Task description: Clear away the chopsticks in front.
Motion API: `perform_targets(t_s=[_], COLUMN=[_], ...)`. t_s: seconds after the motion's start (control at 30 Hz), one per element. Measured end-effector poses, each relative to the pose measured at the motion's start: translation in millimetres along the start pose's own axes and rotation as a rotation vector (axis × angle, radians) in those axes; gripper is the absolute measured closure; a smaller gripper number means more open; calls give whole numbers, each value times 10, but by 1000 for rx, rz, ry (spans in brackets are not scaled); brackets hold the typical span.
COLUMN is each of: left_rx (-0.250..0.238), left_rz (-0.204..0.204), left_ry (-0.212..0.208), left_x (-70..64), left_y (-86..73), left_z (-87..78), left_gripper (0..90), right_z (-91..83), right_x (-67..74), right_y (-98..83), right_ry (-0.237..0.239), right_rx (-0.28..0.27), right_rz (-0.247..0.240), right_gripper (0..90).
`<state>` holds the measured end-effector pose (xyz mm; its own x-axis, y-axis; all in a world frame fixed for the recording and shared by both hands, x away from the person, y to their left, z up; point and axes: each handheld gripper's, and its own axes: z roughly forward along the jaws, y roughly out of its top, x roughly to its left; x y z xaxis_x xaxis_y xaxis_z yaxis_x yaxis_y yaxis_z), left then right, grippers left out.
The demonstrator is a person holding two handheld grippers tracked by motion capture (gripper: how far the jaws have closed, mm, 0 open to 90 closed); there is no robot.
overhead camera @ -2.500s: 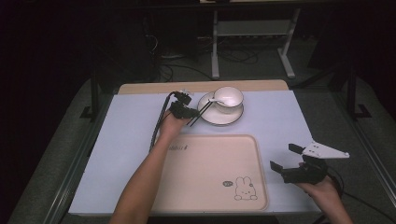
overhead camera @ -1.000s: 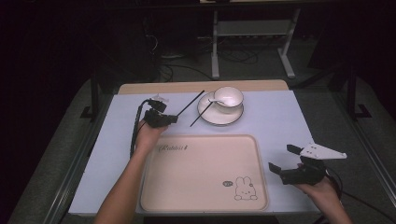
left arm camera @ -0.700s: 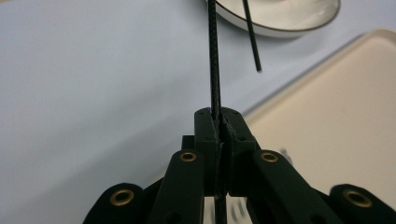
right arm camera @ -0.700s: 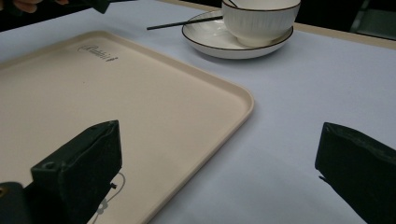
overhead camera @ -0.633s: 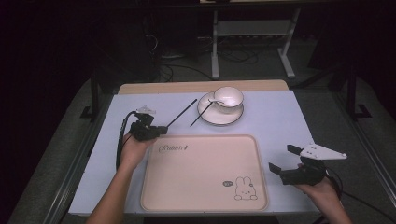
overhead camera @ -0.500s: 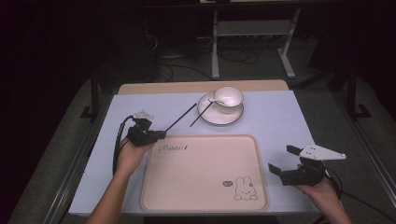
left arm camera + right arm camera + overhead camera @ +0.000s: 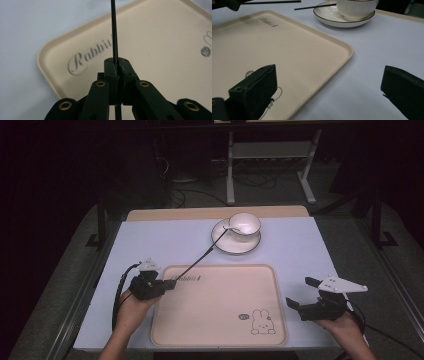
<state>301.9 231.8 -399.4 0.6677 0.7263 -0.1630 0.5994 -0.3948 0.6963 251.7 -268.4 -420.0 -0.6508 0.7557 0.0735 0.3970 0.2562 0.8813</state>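
Left gripper (image 7: 165,284): jaws clamped tight on one black chopstick (image 7: 195,262), held by its near end. The stick slants from the gripper at 8 o'clock on the table up toward the plate (image 7: 222,245) at 12 o'clock, where its far tip lies just at the rim. A second stick (image 7: 314,7) rests on that rim beside the bowl (image 7: 245,224), as the right gripper view shows.

Right gripper (image 7: 302,299): jaws wide apart, nothing between them, hovering at 4 o'clock off the tray (image 7: 220,340) edge.

Step in hand, as judged: carrying the stick from plate to tray.

Procedure:
1. Keep the clamp closed; a thin round stick can roll or pivot between the pads (image 7: 111,70).
2. Lift the far tip clear of the plate rim before swinging, so neither the other stick nor the bowl is disturbed.
3. Bring the stick level over the tray's bare centre, parallel to a long side.
4. Lower until it touches the tray floor, then release; dropping from height risks a bounce over the rim
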Motion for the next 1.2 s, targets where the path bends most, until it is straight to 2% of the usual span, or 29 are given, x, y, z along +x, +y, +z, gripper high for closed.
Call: perform_targets(t_s=[0.2, 0.37, 0.67, 0.77, 1.0, 1.1, 1.2], left_rx=[31, 72, 107, 139, 139, 135, 117], left_rz=[6, 20, 20, 22, 21, 18, 13], left_ry=[-45, -59, -53, -50, -53, -48, -58], left_x=[-103, -129, -115, -110, -104, -101, -73], left_y=[-178, -197, -236, -248, -246, -221, -90], left_z=[14, 112, 218, 248, 258, 254, 275], left_gripper=[856, 856, 852, 846, 833, 781, 665], right_z=[5, 9, 12, 10, 8, 7, 8], right_x=[-1, 1, 2, 6, 7, 7, 3], right_y=[0, 1, 2, 2, 3, 3, 1], right_ry=[-2, -2, -2, -2, -6, -6, -10], right_rx=[2, 2, 4, 4, 4, 3, 1], right_rz=[-3, -4, -7, -10, -12, -10, -5], right_gripper=[0, 0, 0, 0, 0, 0, 0])
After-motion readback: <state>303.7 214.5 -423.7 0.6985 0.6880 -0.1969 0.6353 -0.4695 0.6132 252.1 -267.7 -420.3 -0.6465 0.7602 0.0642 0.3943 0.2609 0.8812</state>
